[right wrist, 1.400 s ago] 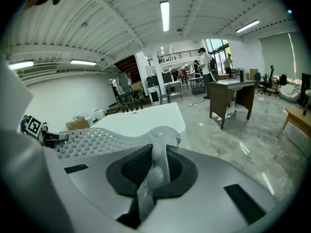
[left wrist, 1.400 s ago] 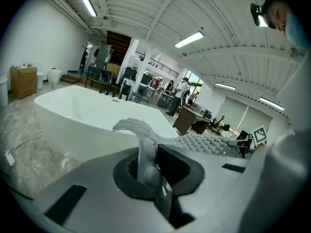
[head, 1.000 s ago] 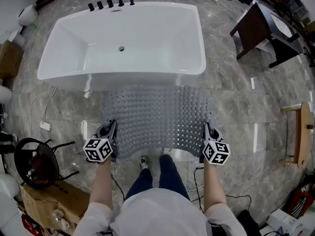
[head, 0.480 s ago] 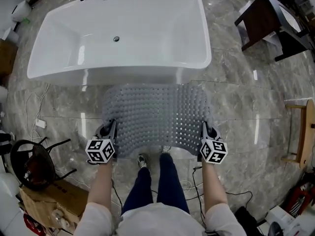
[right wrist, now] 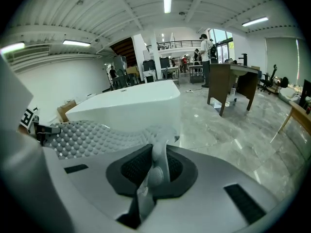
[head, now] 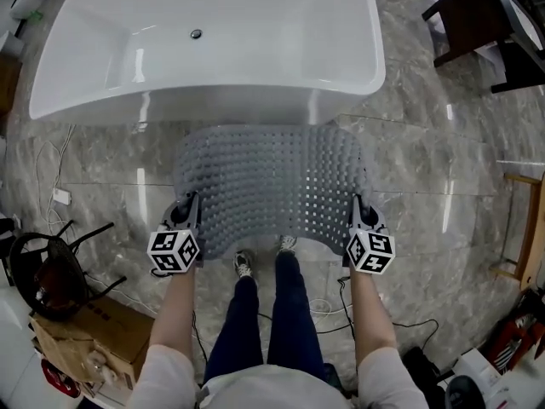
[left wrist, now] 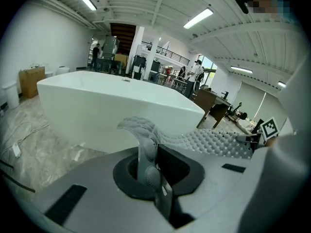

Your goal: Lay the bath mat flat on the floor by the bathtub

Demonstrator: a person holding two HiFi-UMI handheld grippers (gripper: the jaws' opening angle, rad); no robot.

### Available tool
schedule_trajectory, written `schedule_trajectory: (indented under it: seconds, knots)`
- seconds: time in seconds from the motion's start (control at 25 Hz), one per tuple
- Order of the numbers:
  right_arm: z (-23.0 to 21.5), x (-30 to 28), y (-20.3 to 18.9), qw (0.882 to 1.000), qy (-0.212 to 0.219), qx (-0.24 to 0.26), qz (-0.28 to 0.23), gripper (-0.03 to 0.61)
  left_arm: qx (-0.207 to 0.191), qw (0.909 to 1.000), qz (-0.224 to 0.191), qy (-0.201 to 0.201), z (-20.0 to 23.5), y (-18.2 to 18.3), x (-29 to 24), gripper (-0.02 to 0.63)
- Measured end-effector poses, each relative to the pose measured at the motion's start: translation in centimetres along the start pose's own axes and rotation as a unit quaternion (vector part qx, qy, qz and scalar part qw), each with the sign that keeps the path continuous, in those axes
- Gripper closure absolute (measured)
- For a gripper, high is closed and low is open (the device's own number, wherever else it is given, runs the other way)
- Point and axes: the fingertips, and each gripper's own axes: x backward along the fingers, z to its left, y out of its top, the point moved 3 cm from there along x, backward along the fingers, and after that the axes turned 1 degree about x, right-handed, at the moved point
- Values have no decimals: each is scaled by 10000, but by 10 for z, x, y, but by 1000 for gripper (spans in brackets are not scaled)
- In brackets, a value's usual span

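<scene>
Both hands have sunk, lowering the grey nubbed rubber bath mat, clamped at its near corners by left gripper and right gripper, ahead toward the white bathtub, seemingly not yet flat.

No legible text, label, brand, number or sign is found in any view. Black-and-white square markers are noted on the left cube, behind the jaws of the left gripper, and on the right cube, behind the jaws of the right gripper. No characters are borne by them.
</scene>
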Motion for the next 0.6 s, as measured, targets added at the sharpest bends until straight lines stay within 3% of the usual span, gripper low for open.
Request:
schedule_trajectory:
  seconds: [0.6]
  knots:
    - [-33, -70, -52, 9995, -176, -26, 274, 540, -9, 9998, 146, 126, 18, -42, -74, 572]
